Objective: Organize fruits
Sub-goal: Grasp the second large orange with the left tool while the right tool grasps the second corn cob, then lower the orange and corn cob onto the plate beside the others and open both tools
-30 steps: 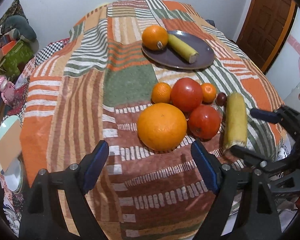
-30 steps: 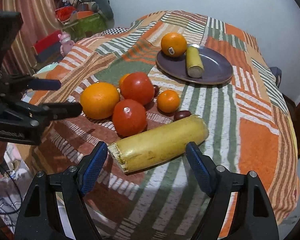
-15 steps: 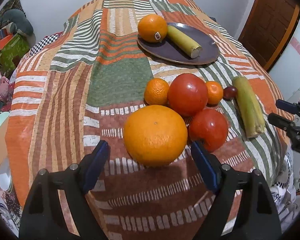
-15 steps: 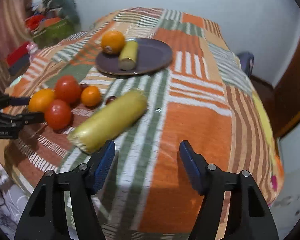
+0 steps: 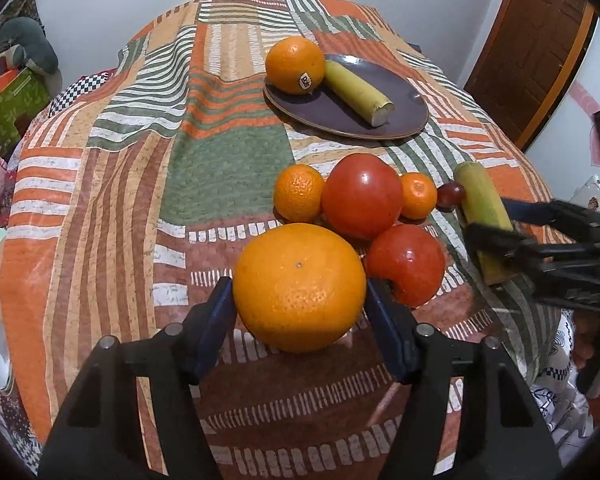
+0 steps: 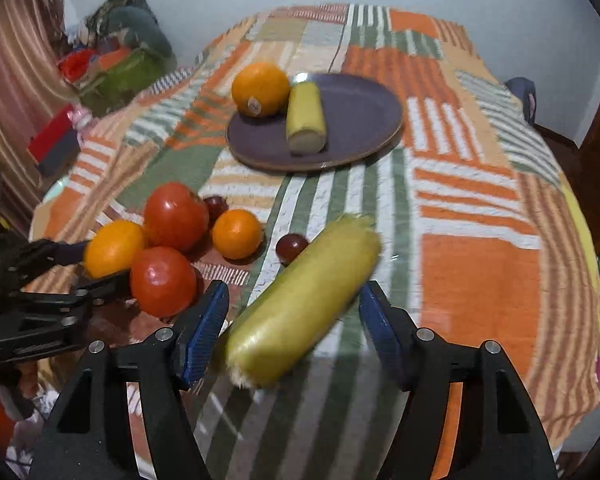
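Observation:
My left gripper [image 5: 300,312] has its blue pads against both sides of a large orange [image 5: 300,286] on the patchwork cloth. My right gripper [image 6: 294,328] is open around a long yellow-green fruit [image 6: 304,308], its pads apart from it; it also shows in the left wrist view [image 5: 485,216]. Two red tomatoes [image 5: 362,196] [image 5: 406,264], two small tangerines [image 5: 299,192] [image 5: 418,195] and a dark grape [image 5: 450,196] lie clustered between. A dark plate [image 5: 400,120] farther back holds an orange [image 5: 295,65] and a yellow-green piece [image 5: 358,92].
The table [image 6: 480,264] drops off at the right and near edges. A wooden door [image 5: 540,40] stands at the right. Toys and boxes [image 6: 112,64] sit on the floor at the left. Another grape [image 6: 216,206] lies behind the tomatoes.
My left gripper moved forward and closed onto the large orange. My right gripper swung back left and now straddles the long yellow-green fruit.

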`<state>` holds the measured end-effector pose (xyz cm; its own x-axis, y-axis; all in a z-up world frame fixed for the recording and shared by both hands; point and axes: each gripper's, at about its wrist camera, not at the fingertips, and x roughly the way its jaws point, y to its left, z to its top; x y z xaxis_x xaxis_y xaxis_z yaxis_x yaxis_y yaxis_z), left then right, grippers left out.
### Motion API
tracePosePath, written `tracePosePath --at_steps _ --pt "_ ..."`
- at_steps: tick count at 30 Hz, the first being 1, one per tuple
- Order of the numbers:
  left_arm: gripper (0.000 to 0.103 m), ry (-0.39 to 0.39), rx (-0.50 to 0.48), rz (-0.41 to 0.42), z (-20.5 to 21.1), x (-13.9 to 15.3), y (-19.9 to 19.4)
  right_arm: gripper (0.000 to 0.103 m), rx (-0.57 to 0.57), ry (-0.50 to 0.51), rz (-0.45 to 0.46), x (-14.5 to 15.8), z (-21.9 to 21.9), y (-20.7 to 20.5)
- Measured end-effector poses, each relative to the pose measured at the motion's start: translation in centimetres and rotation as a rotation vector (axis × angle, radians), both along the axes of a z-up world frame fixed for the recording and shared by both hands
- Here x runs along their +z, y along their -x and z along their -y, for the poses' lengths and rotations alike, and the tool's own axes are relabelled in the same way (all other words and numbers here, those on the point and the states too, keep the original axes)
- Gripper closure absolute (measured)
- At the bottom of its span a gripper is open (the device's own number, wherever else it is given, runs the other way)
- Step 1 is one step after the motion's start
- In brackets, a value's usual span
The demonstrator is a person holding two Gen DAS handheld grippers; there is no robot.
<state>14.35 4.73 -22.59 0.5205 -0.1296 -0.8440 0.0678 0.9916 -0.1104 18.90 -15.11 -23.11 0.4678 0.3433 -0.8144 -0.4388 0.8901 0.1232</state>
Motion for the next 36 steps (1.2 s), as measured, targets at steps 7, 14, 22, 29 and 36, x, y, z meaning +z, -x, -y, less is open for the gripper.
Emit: tracePosePath --at_steps 7,14,22,29,36 --pt "0.038 -0.028 -0.008 0.018 -0.1 0.4 0.9 0.042 0.009 0.005 -0.019 -0.6 0.6 0.0" --pt "0.038 -0.011 0.008 0.047 -0.8 1.7 1.2 0.065 0.019 0.082 0.014 0.5 2.2 -0.3" --pt "0.038 -0.017 0.019 0.078 -0.8 3.1 1.1 0.066 -0.002 0.08 -0.008 -0.1 2.1 -2.2" --pt "0.038 -0.025 0.011 0.091 -0.1 4.0 0.4 0.067 0.005 0.076 -0.013 -0.6 1.7 -3.5" --pt "0.038 -0.024 0.0 0.133 0.7 5.8 -1.3 0.068 -0.028 0.051 0.056 0.9 2.9 -3.1"
